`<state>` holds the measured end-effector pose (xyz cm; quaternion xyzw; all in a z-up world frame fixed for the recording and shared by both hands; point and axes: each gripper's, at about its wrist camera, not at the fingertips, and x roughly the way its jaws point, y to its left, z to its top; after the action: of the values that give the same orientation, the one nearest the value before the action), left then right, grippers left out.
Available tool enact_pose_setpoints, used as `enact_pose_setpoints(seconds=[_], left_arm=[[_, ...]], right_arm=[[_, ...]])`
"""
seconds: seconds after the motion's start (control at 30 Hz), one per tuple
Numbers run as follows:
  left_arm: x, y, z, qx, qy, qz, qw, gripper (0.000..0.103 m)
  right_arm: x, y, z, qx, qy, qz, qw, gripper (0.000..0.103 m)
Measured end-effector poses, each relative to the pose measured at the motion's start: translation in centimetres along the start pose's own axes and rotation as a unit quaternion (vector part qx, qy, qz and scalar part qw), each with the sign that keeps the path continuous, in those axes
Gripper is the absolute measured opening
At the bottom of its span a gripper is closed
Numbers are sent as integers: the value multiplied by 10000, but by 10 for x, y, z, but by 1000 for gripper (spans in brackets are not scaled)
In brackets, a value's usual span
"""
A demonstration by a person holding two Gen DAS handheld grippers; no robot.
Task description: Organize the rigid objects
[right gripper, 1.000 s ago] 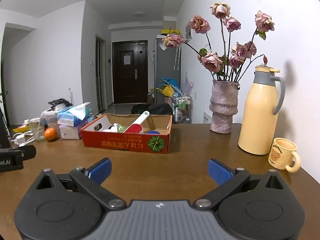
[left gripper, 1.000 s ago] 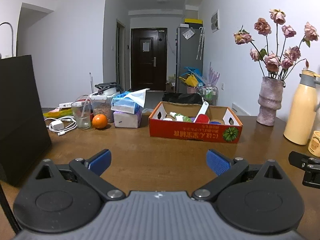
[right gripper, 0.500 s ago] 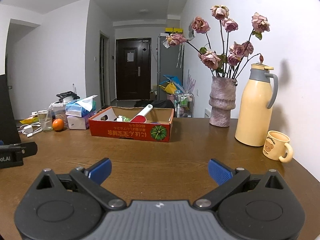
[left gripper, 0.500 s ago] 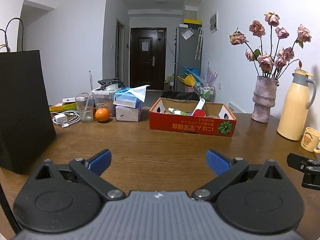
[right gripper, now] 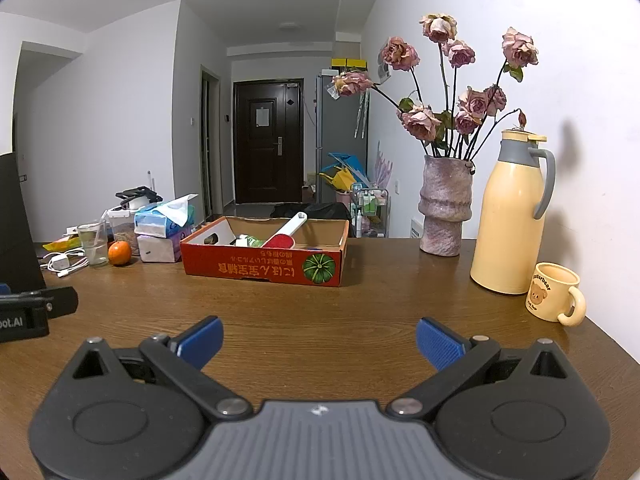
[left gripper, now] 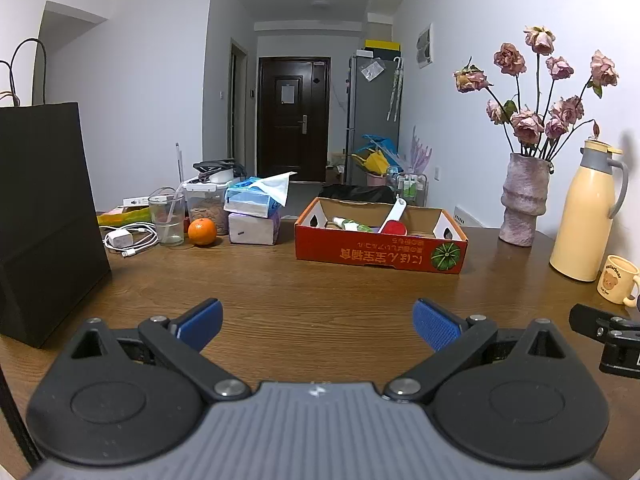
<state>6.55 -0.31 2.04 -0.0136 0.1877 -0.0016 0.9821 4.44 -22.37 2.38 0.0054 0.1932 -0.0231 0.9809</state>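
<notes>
Left wrist view shows the left gripper (left gripper: 318, 320) spread wide and empty; the right gripper (right gripper: 318, 338) likewise. The red box (right gripper: 264, 258) holding the lint brush (right gripper: 288, 232) sits mid-desk (right gripper: 360, 320). A careless reach could topple the vase (right gripper: 444, 208) or mug (right gripper: 554, 296).

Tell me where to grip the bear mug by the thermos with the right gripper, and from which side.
Take the bear mug across its rim and wall, coming down from above with the open right gripper. It stands upright, mouth open, with its handle pointing right and toward the table edge. The thermos stands close behind on its left, so a sideways approach there looks cramped. The handle loop itself looks too small to grip securely.
</notes>
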Motion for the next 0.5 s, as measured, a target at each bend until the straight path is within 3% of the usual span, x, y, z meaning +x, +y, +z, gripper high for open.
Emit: enact_pose_setpoints(seconds=[0.5], left_arm=[[-4, -1, 1, -3, -31, -49, 10000, 103]], right_arm=[[-3, 1, 3, -9, -27, 7, 10000, 103]])
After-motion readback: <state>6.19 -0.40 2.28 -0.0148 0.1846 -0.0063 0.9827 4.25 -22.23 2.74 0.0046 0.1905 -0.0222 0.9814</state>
